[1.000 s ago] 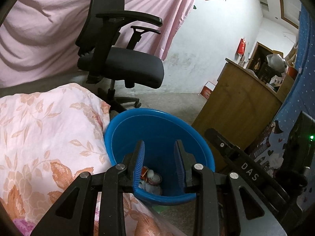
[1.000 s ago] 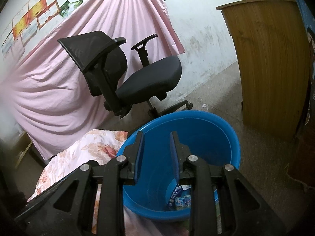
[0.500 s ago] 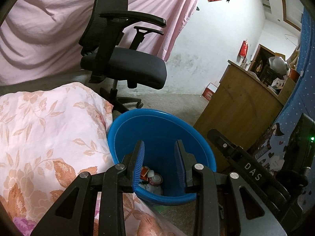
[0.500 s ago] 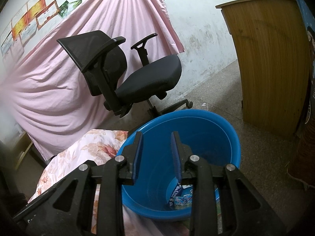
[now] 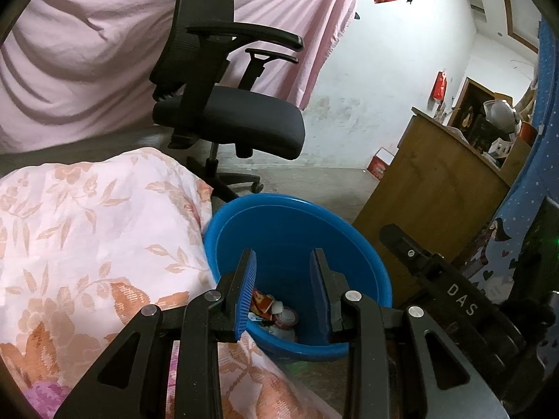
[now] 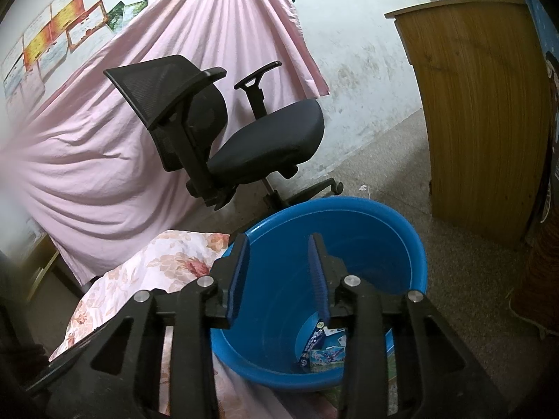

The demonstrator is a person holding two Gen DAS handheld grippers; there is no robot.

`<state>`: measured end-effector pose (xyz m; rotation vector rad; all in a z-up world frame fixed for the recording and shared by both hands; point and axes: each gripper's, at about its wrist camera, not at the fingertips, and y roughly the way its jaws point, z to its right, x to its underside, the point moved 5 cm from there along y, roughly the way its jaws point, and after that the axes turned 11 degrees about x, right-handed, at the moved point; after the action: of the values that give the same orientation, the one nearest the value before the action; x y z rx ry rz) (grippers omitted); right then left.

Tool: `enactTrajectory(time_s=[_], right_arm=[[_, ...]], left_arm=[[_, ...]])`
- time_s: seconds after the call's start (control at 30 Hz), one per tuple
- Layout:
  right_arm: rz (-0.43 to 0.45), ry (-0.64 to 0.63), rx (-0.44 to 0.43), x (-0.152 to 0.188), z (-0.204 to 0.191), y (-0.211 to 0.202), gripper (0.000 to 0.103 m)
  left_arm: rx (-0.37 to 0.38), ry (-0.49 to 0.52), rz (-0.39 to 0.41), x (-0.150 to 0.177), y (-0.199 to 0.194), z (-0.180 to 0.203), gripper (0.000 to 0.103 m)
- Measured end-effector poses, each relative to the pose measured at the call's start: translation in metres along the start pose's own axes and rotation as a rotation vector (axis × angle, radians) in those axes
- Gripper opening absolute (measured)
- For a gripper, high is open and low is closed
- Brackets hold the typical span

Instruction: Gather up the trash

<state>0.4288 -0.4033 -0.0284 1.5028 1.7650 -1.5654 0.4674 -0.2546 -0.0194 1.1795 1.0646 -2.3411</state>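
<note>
A blue plastic bin (image 5: 293,223) stands on the floor against the bed's edge; it also shows in the right wrist view (image 6: 353,216). At its bottom lie a red wrapper and a small cup (image 5: 276,314) and blue-and-white packets (image 6: 325,349). My left gripper (image 5: 283,258) is open and empty, above the bin's near rim. My right gripper (image 6: 279,244) is open and empty, also above the bin. The right gripper's black body (image 5: 450,289) shows at the right of the left wrist view.
A floral pink quilt (image 5: 87,237) covers the bed left of the bin. A black office chair (image 5: 227,111) stands behind the bin before a pink hanging sheet (image 6: 104,132). A wooden cabinet (image 6: 478,111) stands to the right. The floor is bare concrete.
Both grippers have opened a little wider. The left view has drifted slightly back and left, so the bin sits a bit lower and farther right.
</note>
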Motion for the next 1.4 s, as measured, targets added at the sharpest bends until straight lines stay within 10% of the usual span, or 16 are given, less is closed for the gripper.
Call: enactTrajectory(time_s=[0.4, 0.73, 0.97, 1.4], right_arm=[[0.009, -0.033, 0.0, -0.001, -0.014, -0.015, 0.075], [0.06, -0.12, -0.028, -0.001, -0.039, -0.044, 0.103], [0.13, -0.204, -0.047, 0.01, -0.053, -0.071, 0.103], [0.219, -0.192, -0.102, 0.027, -0.046, -0.133, 0.103]], left_arm=[[-0.078, 0.002, 0.0, 0.006, -0.035, -0.01, 0.037], [-0.186, 0.005, 0.058, 0.008, -0.106, -0.027, 0.067], [-0.244, -0.018, 0.159, 0.012, -0.16, -0.038, 0.095], [-0.349, -0.015, 0.26, 0.047, -0.233, -0.036, 0.098]])
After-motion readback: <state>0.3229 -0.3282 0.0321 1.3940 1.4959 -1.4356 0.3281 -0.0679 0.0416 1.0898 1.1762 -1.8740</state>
